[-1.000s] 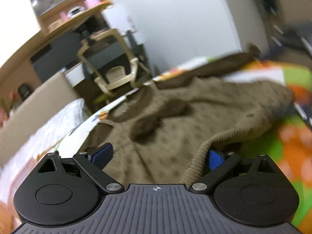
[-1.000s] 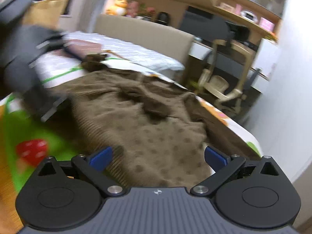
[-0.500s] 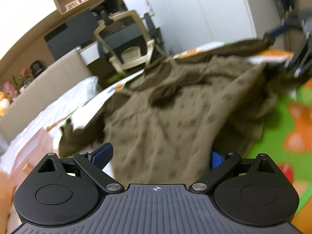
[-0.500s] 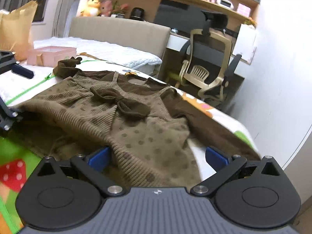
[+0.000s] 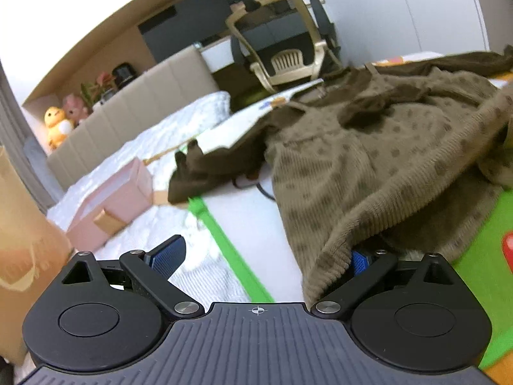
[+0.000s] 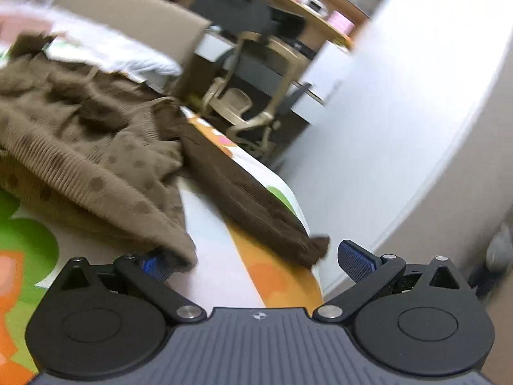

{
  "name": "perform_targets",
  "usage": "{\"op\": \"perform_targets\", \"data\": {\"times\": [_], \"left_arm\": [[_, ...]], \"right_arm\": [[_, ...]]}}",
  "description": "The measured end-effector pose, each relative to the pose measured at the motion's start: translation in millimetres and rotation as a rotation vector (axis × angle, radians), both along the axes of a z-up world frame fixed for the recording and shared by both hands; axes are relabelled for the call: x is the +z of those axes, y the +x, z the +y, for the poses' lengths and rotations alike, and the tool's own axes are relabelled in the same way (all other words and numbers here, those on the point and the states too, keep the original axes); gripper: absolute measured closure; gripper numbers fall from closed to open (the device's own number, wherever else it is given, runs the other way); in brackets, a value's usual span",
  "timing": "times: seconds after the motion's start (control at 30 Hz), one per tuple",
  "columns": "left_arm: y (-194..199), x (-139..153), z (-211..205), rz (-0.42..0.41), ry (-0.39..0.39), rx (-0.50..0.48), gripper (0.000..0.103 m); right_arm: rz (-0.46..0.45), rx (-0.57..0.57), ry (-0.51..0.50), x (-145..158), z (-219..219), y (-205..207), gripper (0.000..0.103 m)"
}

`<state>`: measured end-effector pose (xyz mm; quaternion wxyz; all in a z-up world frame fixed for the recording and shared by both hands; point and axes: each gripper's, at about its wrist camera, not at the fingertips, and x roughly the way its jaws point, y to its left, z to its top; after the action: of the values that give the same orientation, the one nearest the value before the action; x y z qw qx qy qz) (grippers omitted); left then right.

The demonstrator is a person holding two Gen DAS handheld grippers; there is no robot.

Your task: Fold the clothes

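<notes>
Ahead of both my grippers, the brown dotted sweater (image 5: 378,160) lies rumpled on the colourful mat (image 5: 481,250). Its ribbed hem drapes over the inner pad of my left gripper (image 5: 259,256), whose fingers stand wide apart. My right gripper (image 6: 256,260) is spread too, hem on its left pad, dark sleeve (image 6: 250,202) just ahead.

The sweater (image 5: 368,166) is ribbed knit cloth, matt tan with darker woven dots; its dark brown sleeve (image 6: 247,205) looks coarser. The play mat (image 5: 253,211) under it is smooth with a slight sheen. The gripper fingers (image 5: 168,255) carry finely textured blue pads on matt black plastic. Far left, the bedspread (image 5: 134,147) is white quilted cloth.
</notes>
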<state>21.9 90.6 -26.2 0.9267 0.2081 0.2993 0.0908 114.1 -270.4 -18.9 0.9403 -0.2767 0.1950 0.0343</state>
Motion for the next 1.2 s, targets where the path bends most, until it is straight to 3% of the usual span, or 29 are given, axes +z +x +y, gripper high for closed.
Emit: {"op": "perform_targets", "data": {"times": [0.13,0.27,0.43,0.57,0.6,0.77,0.9,1.0,1.07,1.2], "left_arm": [[3,-9,-1,0.021,0.001,0.01,0.003],[4,-9,-5,0.021,0.011,-0.007,0.003],[0,4,9,-0.036,0.02,0.053,0.003],[-3,14,22,-0.046,-0.042,0.083,0.003],[-1,14,22,-0.044,-0.047,0.082,0.003],[10,12,11,-0.04,-0.053,0.049,0.003],[20,12,-12,-0.029,-0.04,-0.062,0.003],[28,9,-29,-0.04,0.039,-0.109,0.003],[34,12,-31,-0.086,0.083,-0.071,0.003],[31,32,-18,-0.189,0.04,0.006,0.003]], "right_arm": [[0.033,0.055,0.014,-9,5,-6,0.0],[0.074,0.169,0.19,2,18,-5,0.0],[-0.045,0.081,0.106,8,33,5,0.0],[0.1,0.184,0.335,29,7,2,0.0],[0.131,0.231,0.354,31,6,-3,0.0],[0.144,0.42,0.194,26,41,-34,0.0],[0.156,0.539,0.104,19,87,-46,0.0],[0.144,0.537,0.019,11,116,-36,0.0],[0.148,0.516,-0.026,6,128,-25,0.0],[-0.005,0.371,-0.063,7,114,-17,0.0]]}}
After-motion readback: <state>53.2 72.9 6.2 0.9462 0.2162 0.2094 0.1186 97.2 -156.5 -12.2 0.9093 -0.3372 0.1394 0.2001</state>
